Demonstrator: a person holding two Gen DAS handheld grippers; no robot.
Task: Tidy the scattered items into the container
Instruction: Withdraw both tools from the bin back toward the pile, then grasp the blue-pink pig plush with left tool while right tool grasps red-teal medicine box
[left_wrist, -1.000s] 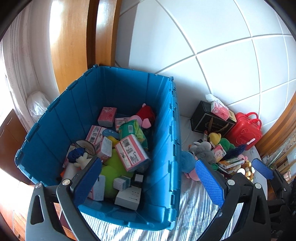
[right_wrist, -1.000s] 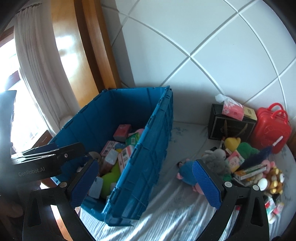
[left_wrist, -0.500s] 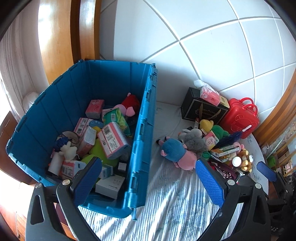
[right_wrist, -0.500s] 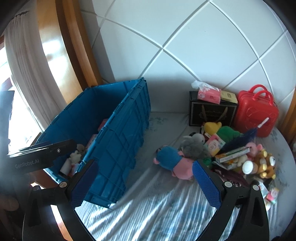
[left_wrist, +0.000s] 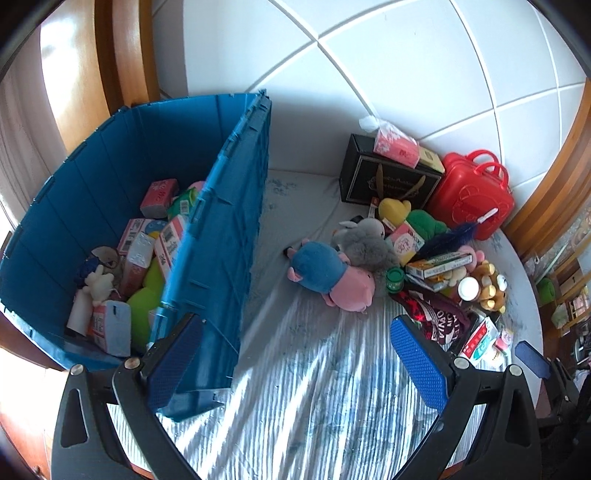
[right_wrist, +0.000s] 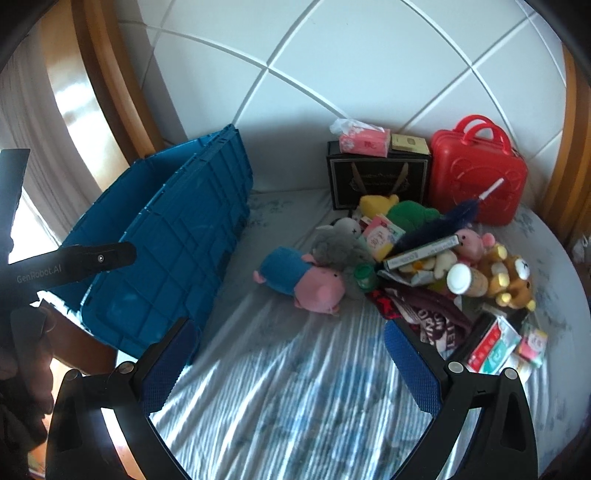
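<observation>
Ahead of both empty tongs (left_wrist: 295, 365) (right_wrist: 291, 362) lies the pig plush (right_wrist: 303, 278).

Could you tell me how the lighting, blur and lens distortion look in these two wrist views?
Left wrist view: fisheye curves the white panelled wall; sunlight streaks the striped bedsheet; glare on the wooden frame. Right wrist view: bedsheet is motion-smeared; bright window washes out the left edge.

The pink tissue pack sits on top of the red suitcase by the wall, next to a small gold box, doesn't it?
Not quite. The pink tissue pack sits on top of the black gift box, not the red suitcase, which stands beside that box. The small gold box is indeed next to it. The right wrist view shows this plainly.
</observation>
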